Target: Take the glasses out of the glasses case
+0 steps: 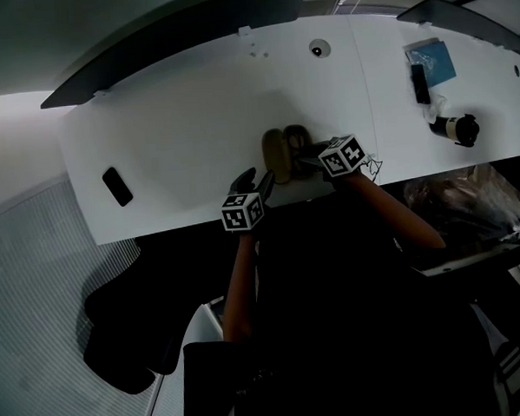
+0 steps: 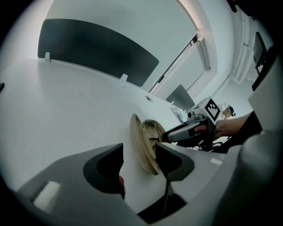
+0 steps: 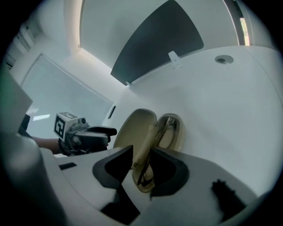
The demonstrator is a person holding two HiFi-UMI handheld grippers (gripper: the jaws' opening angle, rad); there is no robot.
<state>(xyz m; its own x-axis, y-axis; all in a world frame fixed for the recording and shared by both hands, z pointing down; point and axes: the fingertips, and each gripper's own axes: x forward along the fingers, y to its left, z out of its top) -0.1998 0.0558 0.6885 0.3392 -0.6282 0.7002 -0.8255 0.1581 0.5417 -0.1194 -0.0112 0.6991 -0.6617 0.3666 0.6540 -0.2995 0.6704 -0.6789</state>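
A beige glasses case [image 1: 277, 155] lies open on the white table [image 1: 178, 129] near its front edge. Its lid [image 3: 135, 128] stands up, and dark-framed glasses [image 3: 169, 126] lie in the tray. My left gripper [image 1: 263, 182] is at the case's near left end. In the left gripper view the lid's edge [image 2: 140, 148] stands between the jaws of the left gripper [image 2: 139, 167], close to the right finger, with a wide gap to the left one. My right gripper [image 1: 308, 157] comes in from the right. The right gripper [image 3: 141, 170] straddles the case's near end with a gap showing.
A black phone [image 1: 116, 186] lies on the table's left part. At the far right are a blue packet [image 1: 436, 62], a black bar [image 1: 419, 83] and a black-and-white cylinder [image 1: 457, 129]. A round grommet [image 1: 319, 47] sits at the back. Dark screens border the table's far edge.
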